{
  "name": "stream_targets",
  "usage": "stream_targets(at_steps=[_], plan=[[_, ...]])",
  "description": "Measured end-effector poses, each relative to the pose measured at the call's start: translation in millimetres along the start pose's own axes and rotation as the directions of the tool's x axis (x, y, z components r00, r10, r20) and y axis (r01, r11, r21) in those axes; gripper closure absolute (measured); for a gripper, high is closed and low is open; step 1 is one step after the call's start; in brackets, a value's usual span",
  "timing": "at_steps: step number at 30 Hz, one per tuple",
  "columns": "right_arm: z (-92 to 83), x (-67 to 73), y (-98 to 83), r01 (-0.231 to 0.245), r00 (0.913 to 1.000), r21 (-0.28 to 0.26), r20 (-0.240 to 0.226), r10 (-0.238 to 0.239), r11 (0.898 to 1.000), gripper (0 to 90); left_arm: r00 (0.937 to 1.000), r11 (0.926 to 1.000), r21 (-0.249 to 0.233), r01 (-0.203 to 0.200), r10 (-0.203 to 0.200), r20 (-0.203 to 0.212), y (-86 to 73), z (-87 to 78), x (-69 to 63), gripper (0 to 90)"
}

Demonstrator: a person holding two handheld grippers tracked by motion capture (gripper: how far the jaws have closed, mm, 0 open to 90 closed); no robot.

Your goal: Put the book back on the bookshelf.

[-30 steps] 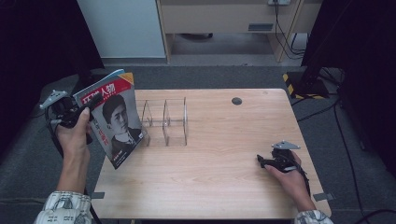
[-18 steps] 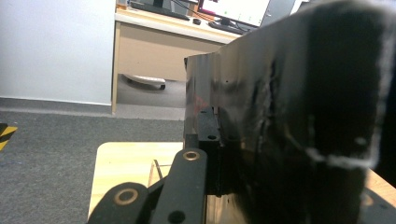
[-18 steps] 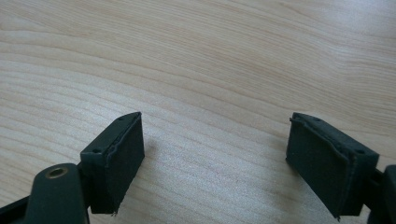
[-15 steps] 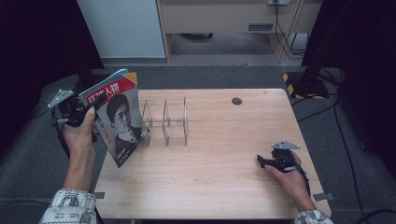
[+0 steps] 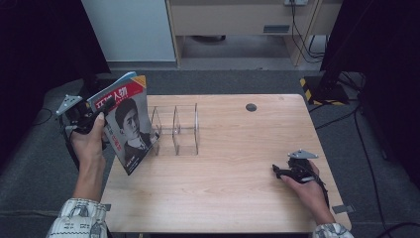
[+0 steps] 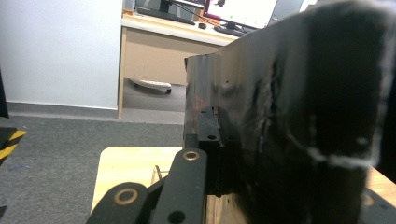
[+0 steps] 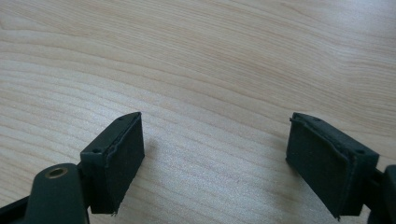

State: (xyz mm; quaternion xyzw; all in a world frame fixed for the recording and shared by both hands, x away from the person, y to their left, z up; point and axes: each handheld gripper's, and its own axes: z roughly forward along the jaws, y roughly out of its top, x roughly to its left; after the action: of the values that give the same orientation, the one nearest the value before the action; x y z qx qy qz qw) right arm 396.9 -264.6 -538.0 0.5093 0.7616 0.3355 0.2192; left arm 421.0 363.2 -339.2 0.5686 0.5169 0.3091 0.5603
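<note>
At the left end of the clear rack (image 5: 177, 130), my left claw (image 5: 83, 118) gripped a magazine (image 5: 127, 125), jaws clamped on its edge. The magazine was lifted off the desk (image 5: 233, 193), tilted, cover facing up, its lower corner just beside the rack's left divider and over the desk's left edge. From the left gripper view, the magazine (image 6: 289, 121) appeared as a dark sheet pressed against my jaw. Well to the right of the rack, my right claw (image 5: 278, 171) lay on the desk, jaws wide (image 7: 215, 154), holding nothing.
</note>
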Motion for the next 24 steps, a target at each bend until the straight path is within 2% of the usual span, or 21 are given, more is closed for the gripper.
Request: stream_targets(at_steps=[19,24], plan=[[0.0,0.2,0.0,0.0,1.0,0.0,0.0,0.0,1.0,19.3,0.9996,0.9991,-0.041,-0.014,0.012,-0.027,-4.8,0.1,-2.3,86.0],[-0.1,0.5,-0.1,-0.001,1.0,0.0,0.0,0.001,1.0,19.3,0.9989,0.9981,-0.053,-0.031,0.029,-0.035,-3.2,0.0,-2.5,86.0]])
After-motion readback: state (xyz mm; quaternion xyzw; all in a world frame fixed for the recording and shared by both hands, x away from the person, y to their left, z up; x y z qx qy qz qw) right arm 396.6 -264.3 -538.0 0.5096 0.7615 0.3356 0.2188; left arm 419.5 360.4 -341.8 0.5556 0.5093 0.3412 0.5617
